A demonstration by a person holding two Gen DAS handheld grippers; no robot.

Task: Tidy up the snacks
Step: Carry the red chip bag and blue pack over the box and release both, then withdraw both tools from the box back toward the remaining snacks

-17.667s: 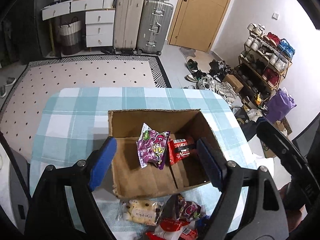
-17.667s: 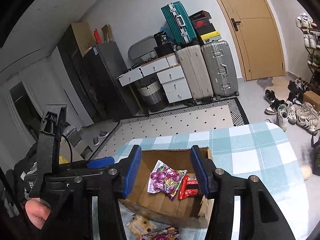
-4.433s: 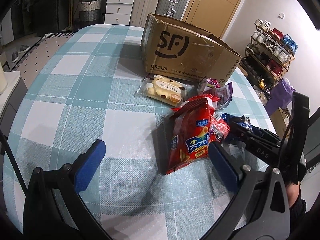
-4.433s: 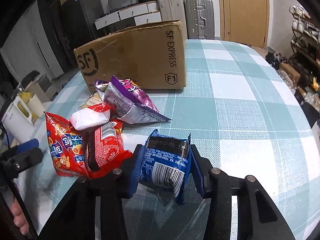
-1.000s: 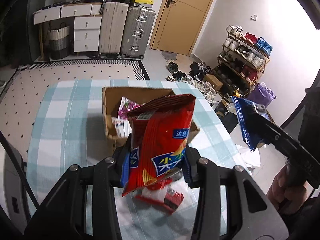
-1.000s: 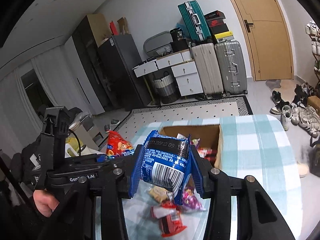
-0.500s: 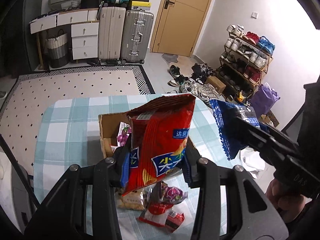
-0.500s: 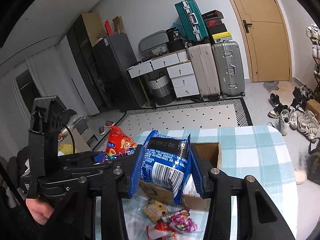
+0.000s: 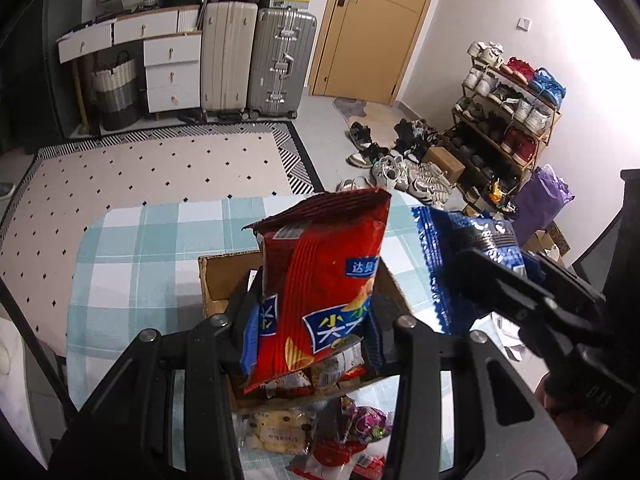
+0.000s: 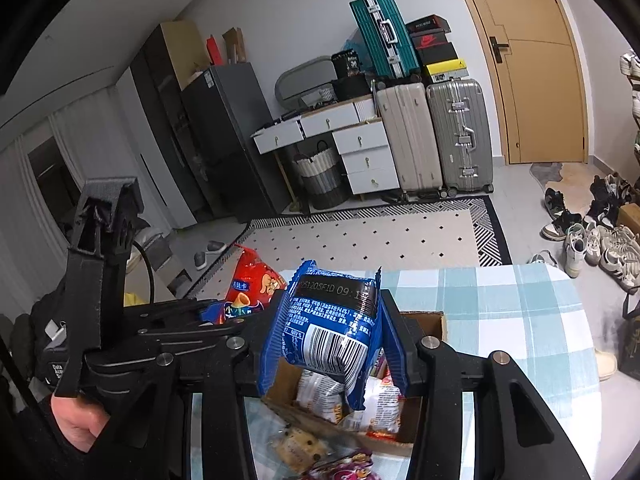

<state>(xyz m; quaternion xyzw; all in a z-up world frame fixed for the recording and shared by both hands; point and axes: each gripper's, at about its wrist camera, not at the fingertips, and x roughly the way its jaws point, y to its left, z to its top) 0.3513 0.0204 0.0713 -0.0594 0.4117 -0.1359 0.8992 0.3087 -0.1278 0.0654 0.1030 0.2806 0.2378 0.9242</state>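
My left gripper (image 9: 312,336) is shut on a red chips bag (image 9: 324,272), which stands upright over the open cardboard box (image 9: 214,276). To its right, my right gripper (image 9: 480,276) is shut on a blue packet (image 9: 448,248). In the right wrist view the blue packet (image 10: 332,332) hangs between the blue pads above the box (image 10: 434,322), with several packets (image 10: 320,396) lying inside. The left gripper (image 10: 228,312) and the red bag (image 10: 252,276) are close on the left there. The bags hide much of the box's inside.
The box stands on a teal checked tablecloth (image 9: 140,264). In front of it lie a cream bun packet (image 9: 276,432), a purple packet (image 9: 368,428) and a red-white packet (image 9: 340,460). Beyond the table are a spotted rug (image 9: 140,168), suitcases (image 9: 252,56) and a shoe rack (image 9: 508,112).
Both grippers have moved forward with their bags, so the box now lies right beneath them. The blue packet has come closer to the red bag.
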